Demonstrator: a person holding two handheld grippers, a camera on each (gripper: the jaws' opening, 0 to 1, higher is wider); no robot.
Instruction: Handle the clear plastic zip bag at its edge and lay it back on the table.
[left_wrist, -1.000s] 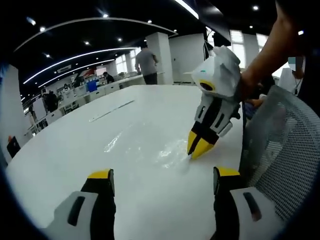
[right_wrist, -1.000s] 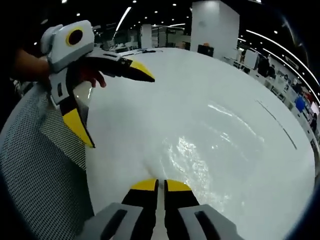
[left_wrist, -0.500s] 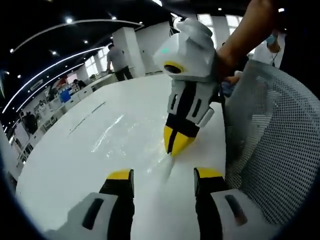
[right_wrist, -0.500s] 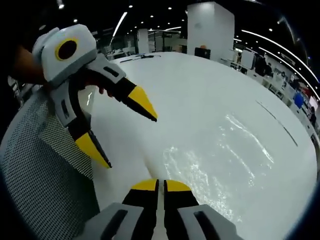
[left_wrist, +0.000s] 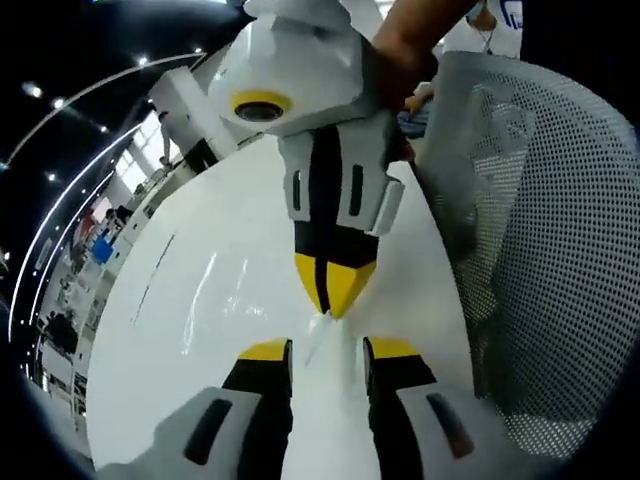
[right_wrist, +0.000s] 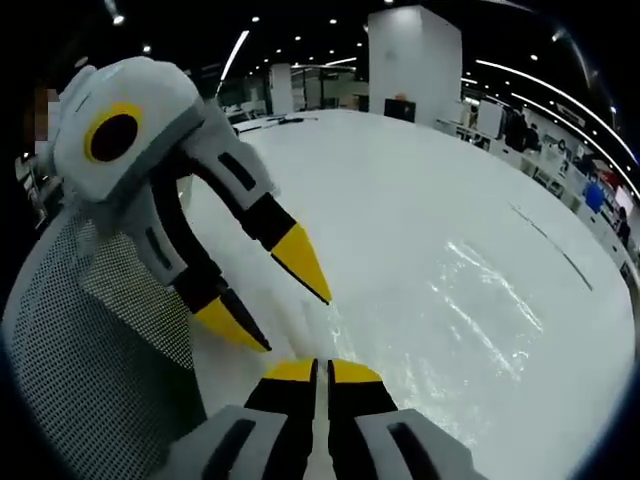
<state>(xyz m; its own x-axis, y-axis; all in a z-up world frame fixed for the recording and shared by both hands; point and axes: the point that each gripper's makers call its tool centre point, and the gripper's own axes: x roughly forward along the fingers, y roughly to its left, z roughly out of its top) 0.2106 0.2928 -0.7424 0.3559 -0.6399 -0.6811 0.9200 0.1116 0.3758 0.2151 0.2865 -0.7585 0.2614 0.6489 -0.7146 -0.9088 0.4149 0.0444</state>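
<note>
The clear zip bag lies flat on the white table, its glossy wrinkled film spreading away toward the far side, with one near edge lifted into a small peak. In the left gripper view the right gripper comes down from the top with its yellow tips pressed together on that raised edge, pinching the bag. The left gripper sits just below it, its two yellow-tipped jaws apart with a gap between them, one on each side of the pinched edge; the film rises in that gap and the jaws do not clamp it.

In the right gripper view the right gripper shows its jaws closed with only a thin slit between them, at the near edge of the bag. The left gripper enters from the left with spread jaws just beyond those tips. A grey mesh chair back stands at the near left, beside the table.
</note>
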